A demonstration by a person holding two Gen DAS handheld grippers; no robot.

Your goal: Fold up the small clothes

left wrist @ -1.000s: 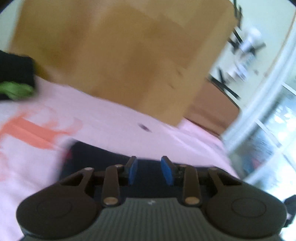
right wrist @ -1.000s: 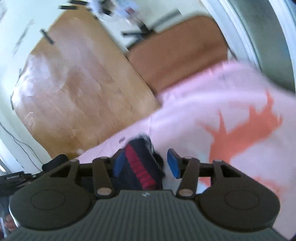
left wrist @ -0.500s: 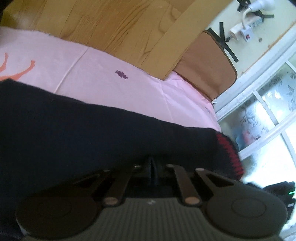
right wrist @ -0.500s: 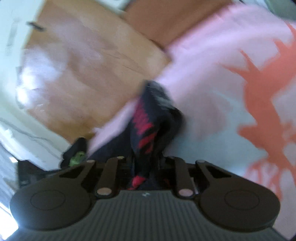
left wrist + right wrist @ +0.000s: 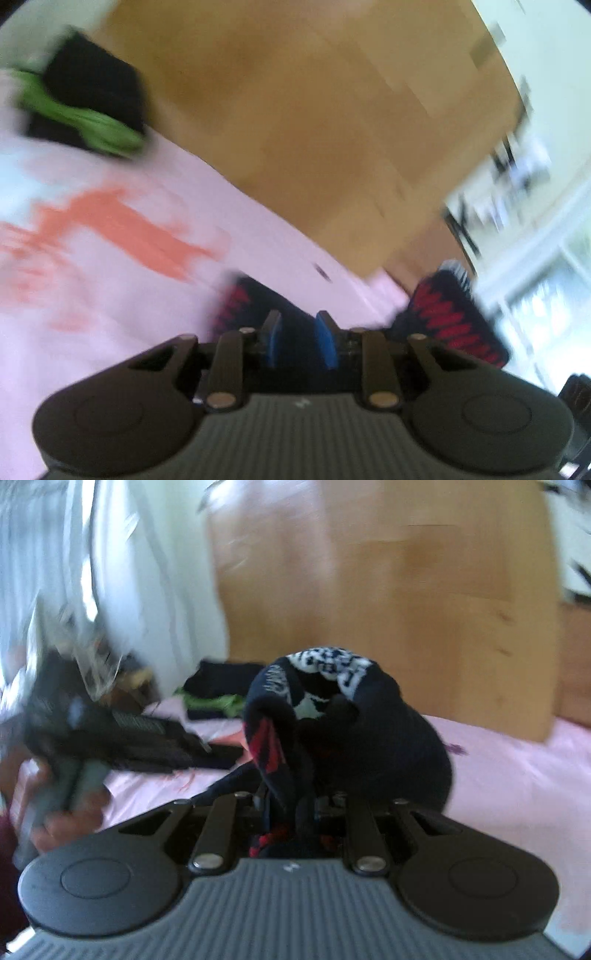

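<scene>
Lifted since before, blurred sock (image 5: 347, 716) hides right gripper (image 5: 295, 812) fingertips, seemingly clamped

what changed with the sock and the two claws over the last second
The right claw closed on the dark sock and lifted it off the pink sheet. The left claw clamped the sock half a second ago and is opening now, dark cloth between its pads. The folded pile stayed put.

Motion blur smears both views, so the orange print (image 5: 122, 229) on the pink bed sheet (image 5: 92, 332) cannot be made out. The dark sock (image 5: 354, 731) bunched in the right gripper (image 5: 291, 808) hides its jaws. The hand (image 5: 55, 812) is blurred and cut off by the right wrist view's left edge.
</scene>
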